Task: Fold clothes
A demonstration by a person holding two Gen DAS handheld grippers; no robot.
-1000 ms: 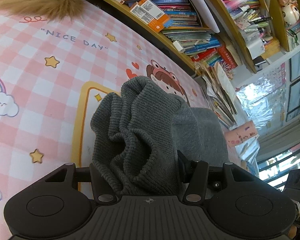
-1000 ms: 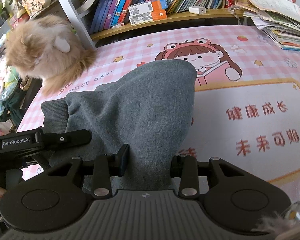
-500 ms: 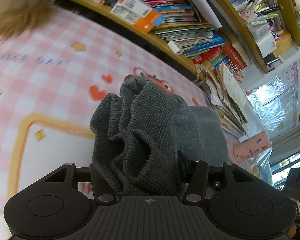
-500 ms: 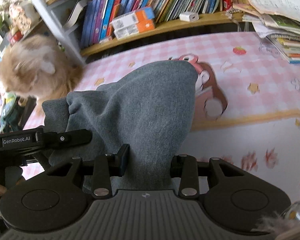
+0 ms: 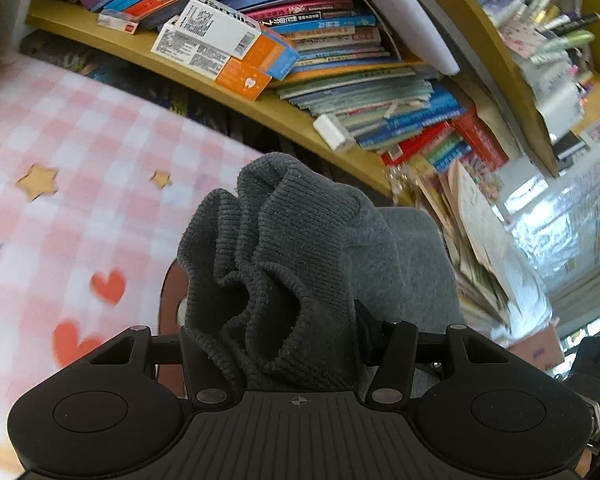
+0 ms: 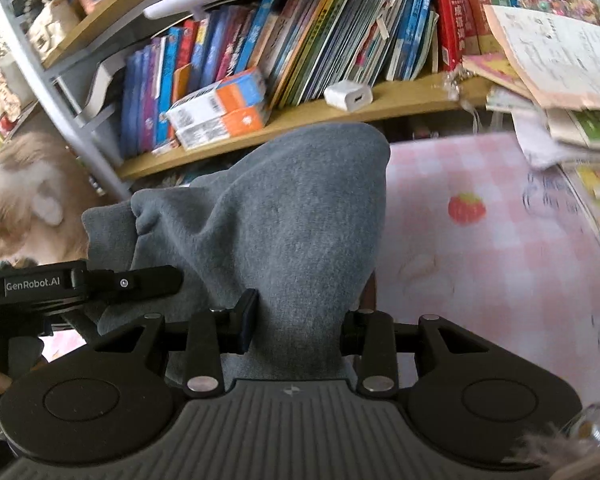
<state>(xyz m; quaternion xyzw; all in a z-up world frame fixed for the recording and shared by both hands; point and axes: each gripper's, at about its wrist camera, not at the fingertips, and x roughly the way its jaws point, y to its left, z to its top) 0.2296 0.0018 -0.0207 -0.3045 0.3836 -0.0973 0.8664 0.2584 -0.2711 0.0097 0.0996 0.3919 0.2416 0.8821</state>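
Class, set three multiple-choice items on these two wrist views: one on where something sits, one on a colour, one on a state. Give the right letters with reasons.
1. Where is the white charger block?
A. on the wooden shelf in front of the books
B. on the pink checked cloth
C. inside the right tongs

2. What colour is the garment?
A. red
B. grey
C. white

3. What state are the left tongs in?
A. open and empty
B. shut on the garment's ribbed edge
C. resting on a book

Answers:
1 A, it lies on the shelf board before the book spines.
2 B, both the ribbed edge and the smooth part are grey.
3 B, bunched ribbed knit fills the space between the fingers; the right tongs likewise grip the garment.
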